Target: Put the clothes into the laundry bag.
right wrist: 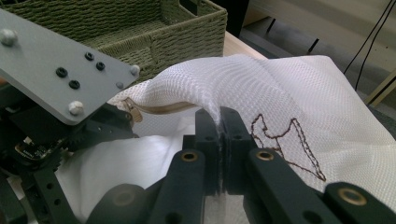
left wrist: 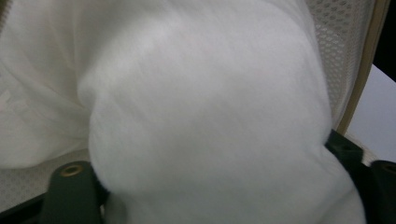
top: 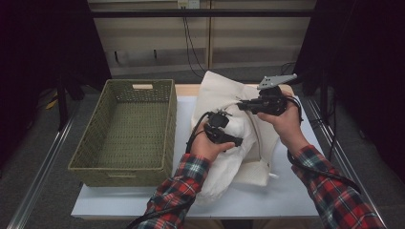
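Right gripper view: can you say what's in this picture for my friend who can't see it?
Two black jaws of the right gripper are pinched shut on the edge of a white mesh bag with a brown stitched outline on it. Behind it stands a green woven basket, and the left gripper with its grey plate is at the left, over white cloth.

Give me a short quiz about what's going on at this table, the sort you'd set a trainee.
1. True or false: the right gripper pinches the white mesh laundry bag.
2. What bulges between the left gripper's jaws?
3. Where is the green wicker basket: A, left of the bag; B, right of it; C, on top of it?

Key:
1. True; its jaws are shut on the bag's edge.
2. A white garment.
3. A.
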Demonstrator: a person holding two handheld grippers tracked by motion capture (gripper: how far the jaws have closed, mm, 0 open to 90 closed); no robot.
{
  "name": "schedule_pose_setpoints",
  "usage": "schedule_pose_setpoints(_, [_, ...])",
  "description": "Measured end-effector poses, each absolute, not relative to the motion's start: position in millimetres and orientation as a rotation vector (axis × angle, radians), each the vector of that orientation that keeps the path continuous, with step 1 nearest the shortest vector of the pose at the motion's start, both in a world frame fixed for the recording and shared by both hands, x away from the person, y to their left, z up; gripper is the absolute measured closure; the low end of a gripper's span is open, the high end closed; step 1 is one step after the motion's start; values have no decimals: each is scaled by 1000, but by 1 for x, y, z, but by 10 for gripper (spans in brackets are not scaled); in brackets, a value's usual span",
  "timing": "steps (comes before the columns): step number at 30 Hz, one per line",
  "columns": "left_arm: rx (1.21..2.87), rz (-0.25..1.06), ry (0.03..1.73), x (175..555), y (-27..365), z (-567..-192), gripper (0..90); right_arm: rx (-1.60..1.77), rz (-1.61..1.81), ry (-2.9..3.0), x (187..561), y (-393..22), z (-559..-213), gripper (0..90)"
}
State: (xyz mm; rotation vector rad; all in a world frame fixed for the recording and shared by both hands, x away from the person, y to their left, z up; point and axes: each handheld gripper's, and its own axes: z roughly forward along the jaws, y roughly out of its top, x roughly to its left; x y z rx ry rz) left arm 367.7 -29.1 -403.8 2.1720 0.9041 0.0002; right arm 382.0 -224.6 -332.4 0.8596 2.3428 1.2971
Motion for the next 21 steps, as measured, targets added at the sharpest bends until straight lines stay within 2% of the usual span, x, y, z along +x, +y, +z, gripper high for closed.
schedule_pose_setpoints(4, [2161, -17, 925, 366, -26, -400, 130, 862, 1293, 2350, 383, -224, -336, 874])
schedule_pose_setpoints(9, [2169, -2, 922, 363, -19, -397, 74, 864, 1284, 2362, 384, -222, -341, 874])
schedule_pose_setpoints(21, [2150, 47, 914, 352, 1, -386, 41, 875, 1284, 2367, 388, -220, -347, 873])
